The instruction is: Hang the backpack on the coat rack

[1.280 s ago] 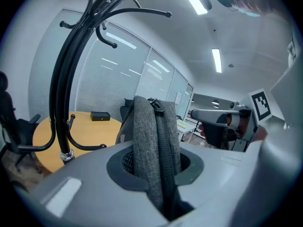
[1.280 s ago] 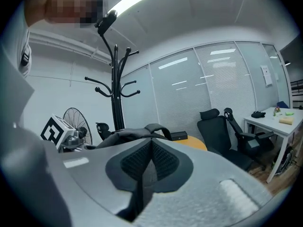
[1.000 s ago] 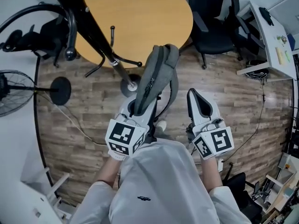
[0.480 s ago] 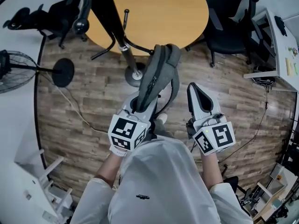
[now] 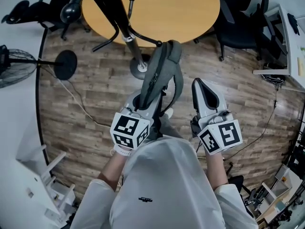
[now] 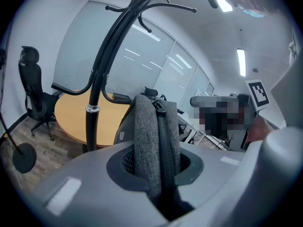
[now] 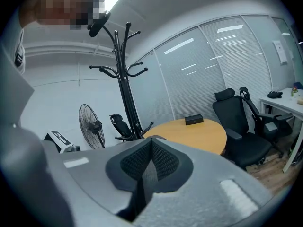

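Note:
A grey backpack (image 5: 161,70) with a black zipper stands up from my left gripper (image 5: 143,101), which is shut on its lower part. In the left gripper view the backpack (image 6: 154,131) fills the gap between the jaws of the gripper (image 6: 154,164). The black coat rack (image 5: 121,25) rises just ahead and to the left; its pole (image 6: 93,98) and curved hooks show beyond the bag. My right gripper (image 5: 200,87) is beside the bag on the right, shut with nothing in it. From that gripper (image 7: 149,157) the rack (image 7: 124,79) stands to the left.
A round wooden table (image 5: 176,8) sits behind the rack, with a small black box (image 7: 194,119) on it. A floor fan (image 5: 14,66) stands at the left, office chairs (image 5: 238,27) at the right, a white desk (image 5: 286,46) at the far right. A cable (image 5: 78,106) crosses the floor.
Both grippers have sunk a little, the backpack still held in the left one. The rack's pole and base now lie closer to the bag in the head view.

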Motion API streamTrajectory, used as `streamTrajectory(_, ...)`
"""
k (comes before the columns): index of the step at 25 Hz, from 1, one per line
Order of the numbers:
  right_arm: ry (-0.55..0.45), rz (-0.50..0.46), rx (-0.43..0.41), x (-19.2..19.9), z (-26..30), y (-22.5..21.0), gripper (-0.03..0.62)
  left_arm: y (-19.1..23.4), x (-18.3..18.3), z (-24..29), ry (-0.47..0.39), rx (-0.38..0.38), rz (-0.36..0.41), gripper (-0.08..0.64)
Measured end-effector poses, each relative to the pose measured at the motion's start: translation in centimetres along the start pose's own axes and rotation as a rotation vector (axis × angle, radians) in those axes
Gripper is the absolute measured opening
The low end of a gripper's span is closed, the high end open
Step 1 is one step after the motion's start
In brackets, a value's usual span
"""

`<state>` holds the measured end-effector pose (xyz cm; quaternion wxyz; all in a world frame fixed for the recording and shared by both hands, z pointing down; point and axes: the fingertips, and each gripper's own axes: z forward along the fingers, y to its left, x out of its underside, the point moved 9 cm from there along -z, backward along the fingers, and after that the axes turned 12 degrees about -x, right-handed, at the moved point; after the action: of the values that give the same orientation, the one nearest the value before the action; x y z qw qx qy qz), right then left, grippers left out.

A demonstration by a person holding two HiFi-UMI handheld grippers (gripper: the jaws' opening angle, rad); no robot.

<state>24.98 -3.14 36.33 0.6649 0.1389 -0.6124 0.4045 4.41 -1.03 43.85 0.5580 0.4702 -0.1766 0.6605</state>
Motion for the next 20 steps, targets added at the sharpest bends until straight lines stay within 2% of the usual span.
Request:
streamTrajectory(15, 0.019, 0.048, -0.012, 0.8, 1.6, 0.1, 0.002, 2.9, 0.3, -0.5, -0.018, -0.064, -0.072, 0.103)
streamTrajectory(20, 0.024, 0.049, -0.019, 0.6, 1.9, 0.1, 0.002, 4.7, -0.1, -0.8, -0.038, -0.107, -0.139, 0.103)
